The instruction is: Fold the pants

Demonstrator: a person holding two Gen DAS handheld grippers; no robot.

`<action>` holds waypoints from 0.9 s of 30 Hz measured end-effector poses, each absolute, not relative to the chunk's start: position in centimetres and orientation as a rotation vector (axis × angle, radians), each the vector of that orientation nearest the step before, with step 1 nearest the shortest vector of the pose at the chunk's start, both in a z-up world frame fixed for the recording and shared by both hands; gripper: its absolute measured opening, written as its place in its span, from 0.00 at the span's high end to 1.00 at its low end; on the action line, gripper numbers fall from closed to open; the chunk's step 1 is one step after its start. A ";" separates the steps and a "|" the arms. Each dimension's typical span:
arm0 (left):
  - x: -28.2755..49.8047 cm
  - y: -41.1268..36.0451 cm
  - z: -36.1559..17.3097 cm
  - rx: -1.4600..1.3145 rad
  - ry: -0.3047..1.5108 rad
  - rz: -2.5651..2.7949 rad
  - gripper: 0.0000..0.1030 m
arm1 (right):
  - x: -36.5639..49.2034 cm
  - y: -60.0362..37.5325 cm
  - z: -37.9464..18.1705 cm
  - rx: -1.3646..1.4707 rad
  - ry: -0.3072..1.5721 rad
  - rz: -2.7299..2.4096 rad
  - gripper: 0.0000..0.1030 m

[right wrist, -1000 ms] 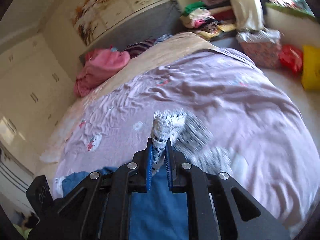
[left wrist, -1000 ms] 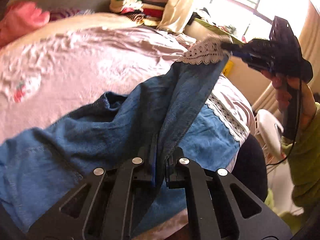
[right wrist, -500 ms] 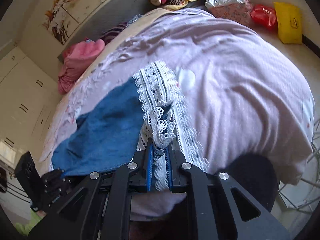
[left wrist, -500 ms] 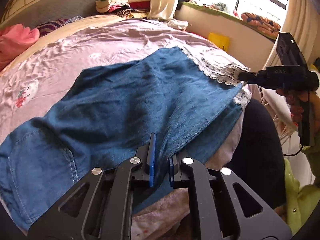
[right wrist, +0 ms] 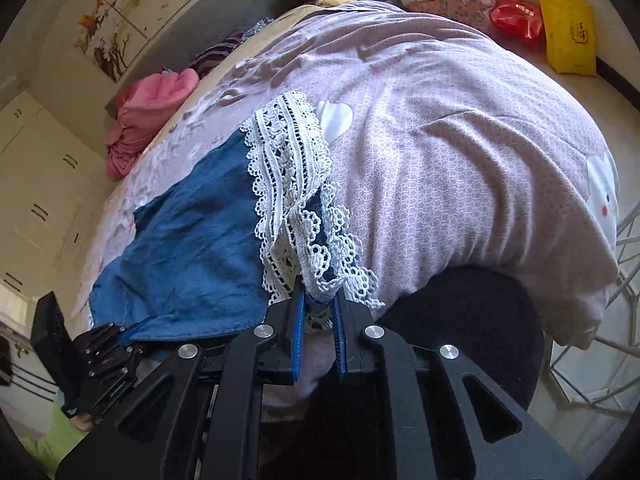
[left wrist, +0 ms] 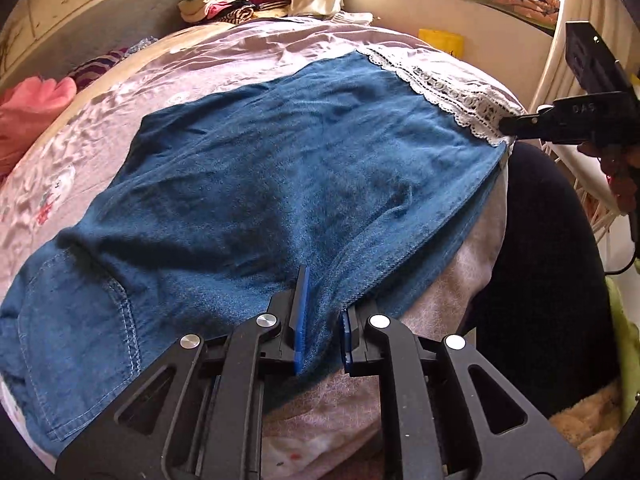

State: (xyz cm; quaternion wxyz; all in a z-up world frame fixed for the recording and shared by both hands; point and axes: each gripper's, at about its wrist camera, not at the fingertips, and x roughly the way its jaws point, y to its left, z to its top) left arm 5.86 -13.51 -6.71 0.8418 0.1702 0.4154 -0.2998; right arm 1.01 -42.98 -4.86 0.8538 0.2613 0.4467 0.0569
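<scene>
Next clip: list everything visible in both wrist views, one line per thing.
denim pants: one, blue, spread flat on the bed's near edge
lace hem: white, at the pants' leg end
bed cover: one, lilac
pink garment: one, bundled by the headboard
clothes pile: mixed colours, far corner
yellow bag: one, floor
red bag: one, beside it
left gripper: black, denim edge between the blue pads
right gripper: black, jaws opening, lace between them
</scene>
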 end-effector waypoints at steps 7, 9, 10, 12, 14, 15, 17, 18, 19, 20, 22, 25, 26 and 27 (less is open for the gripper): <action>5.9 -13.1 -6.6 0.347 0.883 -0.635 0.93 | -1.2 -43.8 -0.8 0.467 0.821 0.083 0.65; 5.6 -13.0 -6.5 0.344 0.888 -0.638 0.93 | -0.9 -42.6 0.2 0.428 0.791 0.139 0.65; 5.5 -13.0 -6.5 0.343 0.889 -0.640 0.93 | -0.4 -41.8 0.4 0.405 0.792 0.164 0.65; 5.2 -12.9 -6.6 0.344 0.896 -0.640 0.93 | 0.9 -40.0 0.1 0.367 0.817 0.220 0.63; 5.0 -12.6 -6.7 0.330 0.902 -0.639 0.92 | 2.2 -38.4 -1.0 0.327 0.862 0.249 0.62; 4.9 -12.4 -6.7 0.320 0.905 -0.639 0.89 | 2.7 -38.0 -1.7 0.313 0.897 0.237 0.62; 4.5 -12.1 -6.6 0.308 0.912 -0.649 0.81 | 3.6 -37.6 -3.6 0.306 0.977 0.219 0.62; 4.3 -11.9 -6.6 0.302 0.913 -0.653 0.74 | 3.9 -37.8 -5.3 0.322 1.030 0.210 0.62; 4.0 -11.6 -6.5 0.291 0.920 -0.664 0.71 | 3.9 -37.8 -5.7 0.336 1.030 0.215 0.61; 3.8 -11.4 -6.5 0.284 0.924 -0.671 0.66 | 3.6 -37.9 -5.8 0.341 1.010 0.217 0.62; 3.3 -11.0 -6.0 0.264 0.927 -0.690 0.63 | 3.4 -37.7 -5.5 0.322 1.015 0.233 0.60; 2.8 -9.7 -2.8 0.201 0.847 -0.723 0.56 | 2.8 -38.0 -4.5 0.337 1.000 0.285 0.50; 2.9 -9.3 -1.9 0.194 0.822 -0.716 0.50 | 2.5 -38.3 -3.6 0.327 0.964 0.291 0.49; 3.3 -9.0 -1.0 0.189 0.799 -0.705 0.44 | 2.3 -38.6 -2.7 0.319 0.930 0.291 0.48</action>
